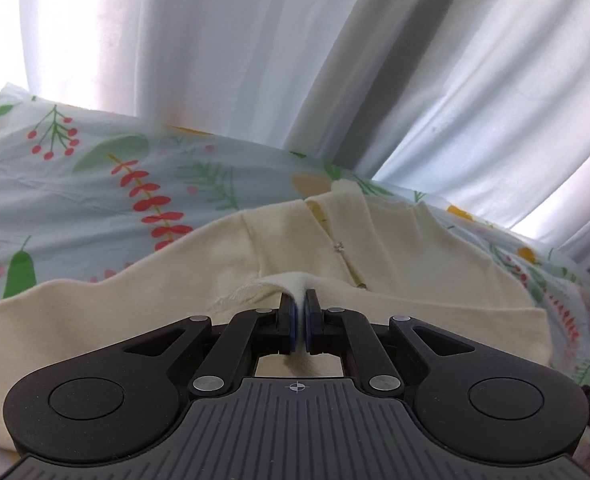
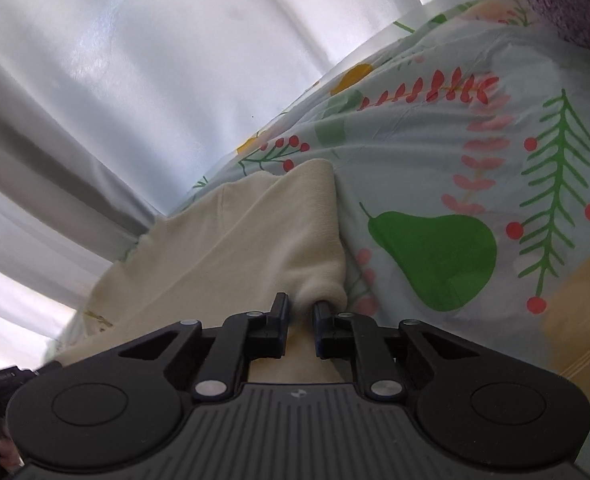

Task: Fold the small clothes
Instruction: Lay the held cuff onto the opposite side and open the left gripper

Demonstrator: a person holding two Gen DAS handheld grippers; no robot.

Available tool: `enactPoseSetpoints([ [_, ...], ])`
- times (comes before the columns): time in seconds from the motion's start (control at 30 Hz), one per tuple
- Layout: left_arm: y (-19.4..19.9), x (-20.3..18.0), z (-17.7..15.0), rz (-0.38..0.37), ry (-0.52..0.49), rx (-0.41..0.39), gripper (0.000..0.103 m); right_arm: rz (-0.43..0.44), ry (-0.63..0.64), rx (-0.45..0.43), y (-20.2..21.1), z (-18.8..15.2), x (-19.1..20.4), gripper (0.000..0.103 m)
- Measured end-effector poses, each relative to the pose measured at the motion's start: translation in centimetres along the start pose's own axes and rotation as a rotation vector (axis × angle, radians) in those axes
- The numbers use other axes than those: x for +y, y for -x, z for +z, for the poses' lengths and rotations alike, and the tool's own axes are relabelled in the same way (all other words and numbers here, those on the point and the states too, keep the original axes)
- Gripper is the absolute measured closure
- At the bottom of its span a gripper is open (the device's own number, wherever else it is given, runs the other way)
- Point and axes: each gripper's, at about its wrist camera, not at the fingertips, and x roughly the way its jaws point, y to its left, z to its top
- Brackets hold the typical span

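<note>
Garment ×1, cream: left hand-held gripper pinches it; right hand-held gripper clamps fold.

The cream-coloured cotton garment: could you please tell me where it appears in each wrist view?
Left wrist view: the cream-coloured cotton garment spans the lower middle, a fold pinched in the left gripper.
Right wrist view: it lies centre-left, its edge between the right gripper fingers.
Shared landmark: the pale blue leaf-and-berry printed sheet under it.
</note>
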Motion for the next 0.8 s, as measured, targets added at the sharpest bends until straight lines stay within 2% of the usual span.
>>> enactPoseSetpoints([
  [0.13,-1.1,-0.8,-0.9,0.076,-0.096,-0.005,0.097,-0.093,0.255,-0.05,0.2,-1.1,2.6,0.091],
  [0.2,-1.6,-1.1,-1.1,0.097,-0.13,-0.004,0.097,-0.116,0.349,-0.017,-0.2,-1.5,3.2,0.089],
  [0.3,-2.0,-1.1,-1.5,0.102,-0.157,-0.005,0.097,-0.103,0.361,0.032,0.6,-1.5,3.2,0.086],
  [0.4,-2.5,-0.7,-1.6,0.092,-0.141,0.0,0.096,-0.073,0.37,0.032,2.7,-1.1,3.3,0.084],
  [0.47,-2.6,-0.5,-1.6,0.081,-0.125,-0.003,0.095,-0.077,0.387,-0.001,3.9,-0.8,3.7,0.073],
  [0.5,-2.6,-0.4,-1.6,0.077,-0.12,-0.009,0.095,-0.083,0.395,-0.022,4.2,-0.5,3.8,0.061],
  [0.53,-2.5,-0.5,-1.5,0.073,-0.117,-0.02,0.094,-0.091,0.41,-0.039,4.3,-0.3,4.0,0.055],
  [0.67,-2.4,-0.4,-1.4,0.054,-0.101,-0.034,0.088,-0.127,0.459,-0.036,2.1,0.4,4.8,0.055],
  [0.8,-2.5,-0.5,-1.4,0.056,-0.104,-0.021,0.087,-0.142,0.412,-0.009,-0.9,1.3,4.5,0.055],
])
